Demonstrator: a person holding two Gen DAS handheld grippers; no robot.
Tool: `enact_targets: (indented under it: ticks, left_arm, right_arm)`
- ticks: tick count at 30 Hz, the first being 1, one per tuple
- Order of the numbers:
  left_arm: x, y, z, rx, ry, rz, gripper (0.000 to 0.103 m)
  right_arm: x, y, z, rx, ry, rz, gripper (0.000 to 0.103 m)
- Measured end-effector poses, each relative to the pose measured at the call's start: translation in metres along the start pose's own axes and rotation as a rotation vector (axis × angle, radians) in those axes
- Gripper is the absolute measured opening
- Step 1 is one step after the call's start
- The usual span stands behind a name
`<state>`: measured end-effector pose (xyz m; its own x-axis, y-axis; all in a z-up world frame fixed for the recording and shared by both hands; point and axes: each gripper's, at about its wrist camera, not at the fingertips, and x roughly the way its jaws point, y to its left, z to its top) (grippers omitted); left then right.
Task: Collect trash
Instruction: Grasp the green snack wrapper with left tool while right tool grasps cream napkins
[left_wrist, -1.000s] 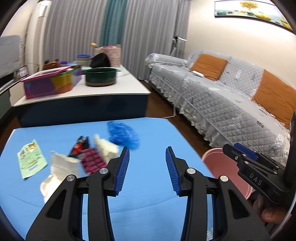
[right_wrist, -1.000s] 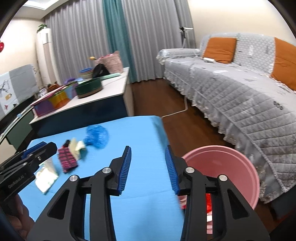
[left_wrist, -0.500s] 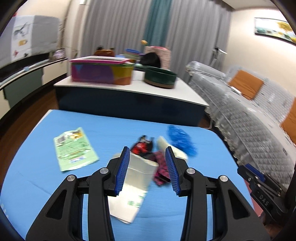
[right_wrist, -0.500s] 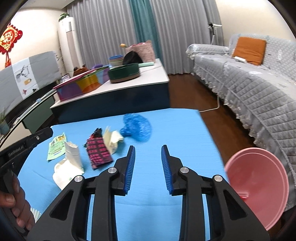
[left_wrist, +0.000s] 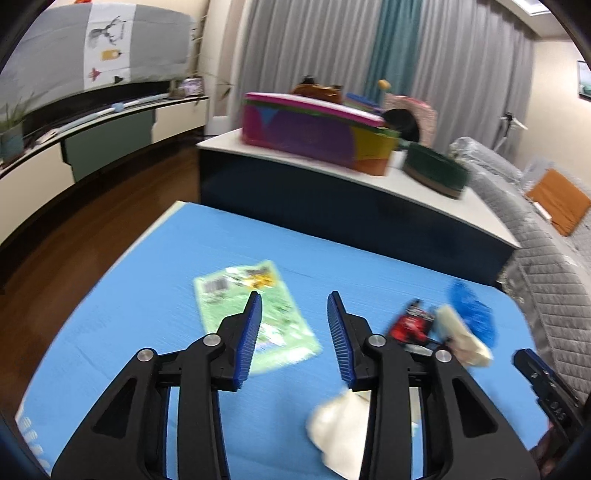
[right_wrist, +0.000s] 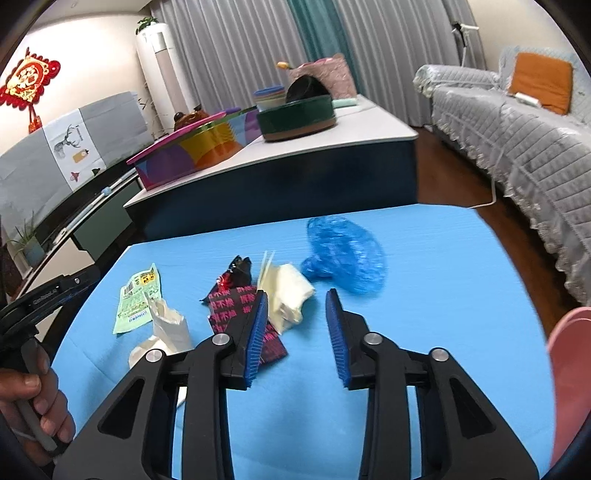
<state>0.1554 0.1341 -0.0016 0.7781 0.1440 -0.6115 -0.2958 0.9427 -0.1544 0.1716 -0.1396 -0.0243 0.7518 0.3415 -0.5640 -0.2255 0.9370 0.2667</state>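
Several pieces of trash lie on the blue table top (right_wrist: 443, 295). They include a green wrapper (left_wrist: 229, 295), a cream wrapper (right_wrist: 291, 291), a crumpled blue plastic bag (right_wrist: 343, 254), a black wrapper with pink print (right_wrist: 229, 310) and a white paper bag (right_wrist: 170, 325). My left gripper (left_wrist: 293, 295) hovers over the green wrapper's right edge. Its jaws are closing and nothing is between them. My right gripper (right_wrist: 296, 293) hangs just short of the cream wrapper. Its jaws are opening and hold nothing. The pink bin (right_wrist: 569, 369) shows at the right edge.
Behind the blue top stands a low white table with a colourful box (left_wrist: 314, 136) and a dark green bowl (left_wrist: 436, 173). A grey covered sofa (right_wrist: 517, 129) runs along the right. A long cabinet (left_wrist: 92, 140) lines the left wall. A hand (right_wrist: 33, 406) holds the left gripper.
Both views have swung left, away from the sofa and pink bin and toward the trash. My left gripper has come over the green wrapper. My right one has neared the cream wrapper.
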Motion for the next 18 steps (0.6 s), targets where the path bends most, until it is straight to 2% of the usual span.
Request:
enact_targets:
  ticks: [7, 14, 18]
  left_arm:
    - [0.054, 0.029, 0.023, 0.051, 0.068, 0.002, 0.036]
    - [0.103, 0.048, 0.031, 0.108, 0.15, 0.003, 0.037]
    - [0.117, 0.047, 0.037, 0.137, 0.179, -0.034, 0.048]
  right_arm:
    - [0.033, 0.0, 0.005, 0.019, 0.053, 0.041, 0.039]
    - [0.044, -0.004, 0.002, 0.018, 0.082, 0.045, 0.039]
    - [0.05, -0.005, 0.001, 0.021, 0.097, 0.052, 0.039]
